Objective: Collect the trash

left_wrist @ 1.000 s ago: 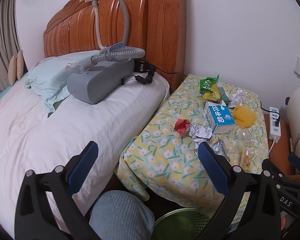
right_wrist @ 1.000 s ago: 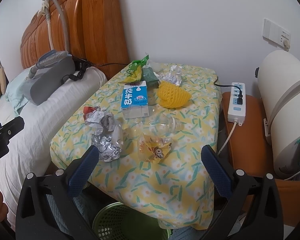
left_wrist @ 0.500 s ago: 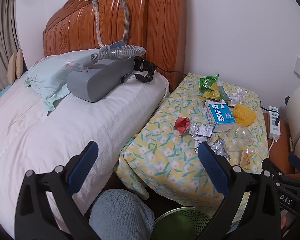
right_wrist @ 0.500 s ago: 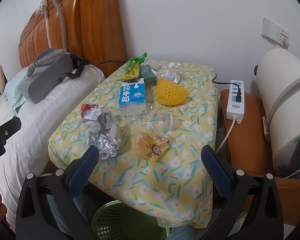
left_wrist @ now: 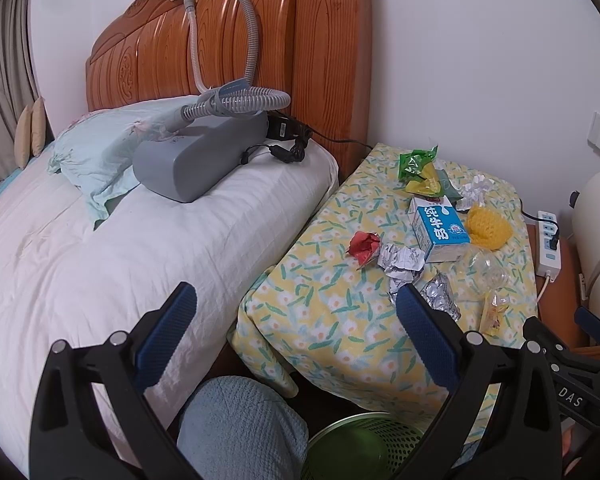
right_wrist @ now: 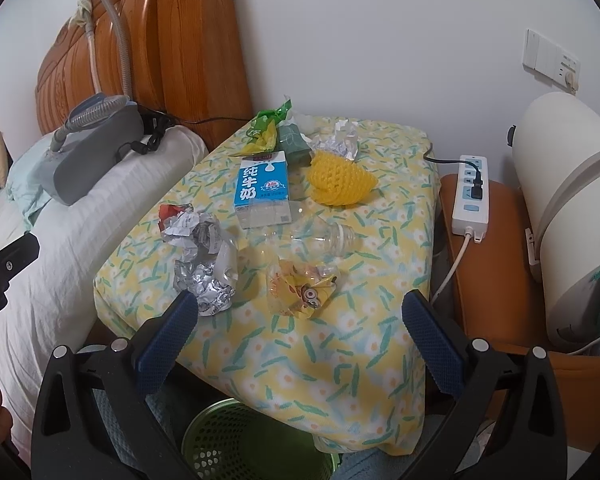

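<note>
Both jaws are standing wide, gripping nothing: left gripper [left_wrist: 296,320], right gripper [right_wrist: 300,326]. Trash is lying mid-frame on table [right_wrist: 364,344]; bin [right_wrist: 256,440] bottom centre. I am judging bottle [right_wrist: 312,236] likely rolling off, foil [right_wrist: 204,284] slipping.

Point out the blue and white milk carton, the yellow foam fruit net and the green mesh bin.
Blue and white milk carton [right_wrist: 263,185]: right wrist view, printed top face.
Yellow foam fruit net [right_wrist: 340,178]: right wrist view, its middle.
Green mesh bin [right_wrist: 236,446]: right wrist view, inner wall.
</note>
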`<state>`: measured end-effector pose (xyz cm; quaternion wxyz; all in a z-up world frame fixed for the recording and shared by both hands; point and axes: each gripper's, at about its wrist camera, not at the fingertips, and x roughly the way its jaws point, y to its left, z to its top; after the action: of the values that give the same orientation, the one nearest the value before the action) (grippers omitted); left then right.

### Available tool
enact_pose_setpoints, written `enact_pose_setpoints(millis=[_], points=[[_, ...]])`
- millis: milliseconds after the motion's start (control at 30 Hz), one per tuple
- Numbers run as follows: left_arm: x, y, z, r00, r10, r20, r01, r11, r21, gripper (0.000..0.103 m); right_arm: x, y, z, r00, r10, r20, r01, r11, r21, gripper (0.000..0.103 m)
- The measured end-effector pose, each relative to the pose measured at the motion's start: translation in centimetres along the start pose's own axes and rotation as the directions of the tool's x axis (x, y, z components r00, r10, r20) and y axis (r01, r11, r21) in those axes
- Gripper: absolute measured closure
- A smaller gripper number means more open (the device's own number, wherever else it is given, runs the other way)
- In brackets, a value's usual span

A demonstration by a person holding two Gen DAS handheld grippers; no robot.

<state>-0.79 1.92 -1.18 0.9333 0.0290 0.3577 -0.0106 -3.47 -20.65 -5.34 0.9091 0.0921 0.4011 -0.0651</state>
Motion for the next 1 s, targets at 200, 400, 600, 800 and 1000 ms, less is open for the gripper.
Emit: enact_pose_setpoints(millis=[200, 400, 600, 800, 1000], points=[[0.0, -0.01, -0.03, 1.0, 0.001, 0.001, -0.001, 1.0, 0.001, 0.007, 0.0, 0.0, 0.01, 1.0, -0.001, -0.001, 0.001, 1.0, 0.001, 0.002], [0.01, 0.0, -0.04, 1.0, 0.001, 0.001, -0.001, 1.0, 0.001, 0.007, -0.04, 0.0, 0.04, 1.0, -0.001, 0.0, 0.001, 1.0, 0.0, 0.002], [0.02, -0.02, -0.01, 1.0, 0.001, 0.0, -0.001, 1.0, 0.001, 0.007, -0.01, 0.0, -0.05, 1.0, -0.009, 0.002, 0.009, 1.0, -0.006, 0.002], [0.03, -0.03, -0.01, 1.0, 0.0, 0.0, 0.0, 1.0, 0.002, 0.007, 0.03, 0.01, -0.05, 1.0, -0.013, -0.001, 0.013, 1.0, -0.007, 0.002], [0.04, 0.07, -0.31, 1.0, 0.001, -0.001, -0.001, 1.0, 0.006, 0.007, 0.24, -0.14, -0.1, 1.0, -0.018, -0.009, 0.018, 1.0, -0.007, 0.002]])
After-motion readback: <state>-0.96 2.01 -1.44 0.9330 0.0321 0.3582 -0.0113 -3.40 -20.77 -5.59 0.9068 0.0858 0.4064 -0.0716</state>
